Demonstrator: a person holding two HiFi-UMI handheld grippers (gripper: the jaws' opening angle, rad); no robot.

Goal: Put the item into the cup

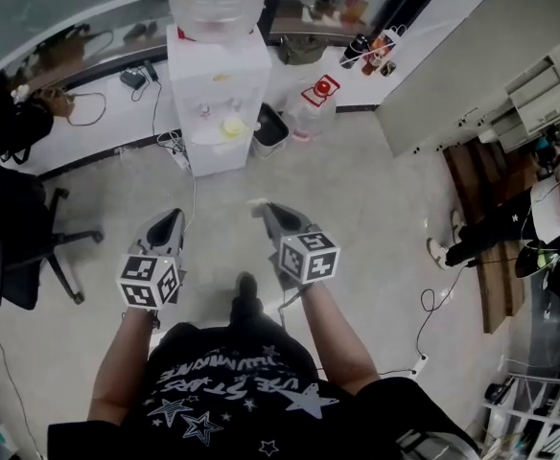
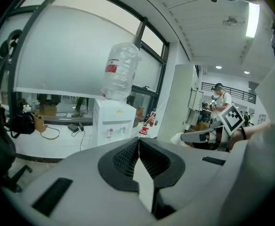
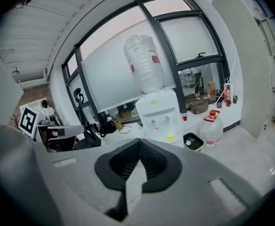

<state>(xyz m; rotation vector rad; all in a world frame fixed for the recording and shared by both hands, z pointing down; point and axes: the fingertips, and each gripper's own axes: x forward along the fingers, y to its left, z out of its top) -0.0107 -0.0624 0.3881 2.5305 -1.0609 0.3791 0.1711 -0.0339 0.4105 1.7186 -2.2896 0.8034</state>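
You've got both forearms stretched out in front of you at about waist level, left gripper [image 1: 172, 215] and right gripper [image 1: 262, 207] side by side over the floor [image 1: 376, 190]. Both point at the water dispenser [image 1: 218, 103], well short of it. Both sets of tongs are pinched right together, ribbed pads touching, with nothing between them.

From the head view you only get the marker cubes and the tops of the jaws. The left gripper view also catches your right gripper off to the side and a person [image 2: 220, 98] far back in the room. The right gripper view picks up a clear jug [image 3: 212, 128] and a black bin [image 3: 192, 141] beside the dispenser.

There's a yellow thing [image 3: 170, 137] on the dispenser's tray. It's too small to tell whether it's the cup, and I can't pick out the item.
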